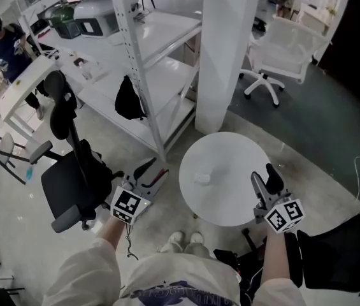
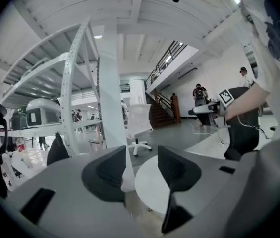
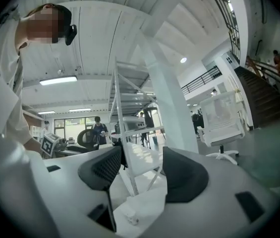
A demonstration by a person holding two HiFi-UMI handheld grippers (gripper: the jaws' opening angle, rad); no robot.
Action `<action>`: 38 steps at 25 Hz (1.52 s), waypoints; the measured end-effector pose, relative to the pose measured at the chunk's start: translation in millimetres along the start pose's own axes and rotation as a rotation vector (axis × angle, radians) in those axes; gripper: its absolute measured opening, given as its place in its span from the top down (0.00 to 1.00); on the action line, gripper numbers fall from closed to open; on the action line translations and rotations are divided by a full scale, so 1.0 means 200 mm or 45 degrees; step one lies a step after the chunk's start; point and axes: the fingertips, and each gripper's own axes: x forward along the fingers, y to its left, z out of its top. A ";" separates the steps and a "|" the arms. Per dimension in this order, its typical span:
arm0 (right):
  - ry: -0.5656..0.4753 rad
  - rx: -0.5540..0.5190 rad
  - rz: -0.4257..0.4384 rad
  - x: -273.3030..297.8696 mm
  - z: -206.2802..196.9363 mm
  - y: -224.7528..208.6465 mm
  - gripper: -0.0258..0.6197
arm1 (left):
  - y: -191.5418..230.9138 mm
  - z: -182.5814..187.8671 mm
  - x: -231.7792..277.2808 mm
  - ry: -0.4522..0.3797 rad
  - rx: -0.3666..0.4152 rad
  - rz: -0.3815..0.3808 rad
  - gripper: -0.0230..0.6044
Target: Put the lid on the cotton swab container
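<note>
Dark grey fingers (image 2: pixel 111 175) of the left gripper (image 2: pixel 140 168) stand well apart, holding nothing. Through the gap: counter edge, floor, a white pillar (image 2: pixel 111 103). In the head view the left gripper (image 1: pixel 146 176) hangs over the floor, just off the left rim of the round white counter (image 1: pixel 230 199).

Right gripper (image 3: pixel 140 170): fingers (image 3: pixel 182 175) spread wide, empty. It sits at the counter's right rim (image 1: pixel 264 177).

Cotton swab container (image 1: pixel 203 177): a small pale thing on the counter, left of centre, apart from both grippers. It is nearer the left one, with bare counter top between it and the right. It shows low between the right fingers (image 3: pixel 129 217). Too small to tell if the lid is on.

Around:
- black office chair (image 1: pixel 71 177), just beside the left gripper
- white shelving rack (image 1: pixel 144 56) behind, a black bag (image 1: pixel 129 101) on it
- white office chair (image 1: pixel 281 50) beyond the pillar
- a person (image 1: pixel 4 40) at a far desk
</note>
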 end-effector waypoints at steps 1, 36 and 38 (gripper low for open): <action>0.032 -0.009 0.019 0.03 -0.03 0.00 0.56 | -0.05 -0.05 0.02 0.031 0.012 -0.044 0.65; 0.608 0.094 0.463 0.72 -1.14 -0.01 0.57 | -0.62 -1.17 0.83 0.538 -0.056 -0.608 0.57; 0.633 0.092 0.487 0.74 -1.17 0.00 0.58 | -0.62 -1.17 0.84 0.532 -0.056 -0.611 0.57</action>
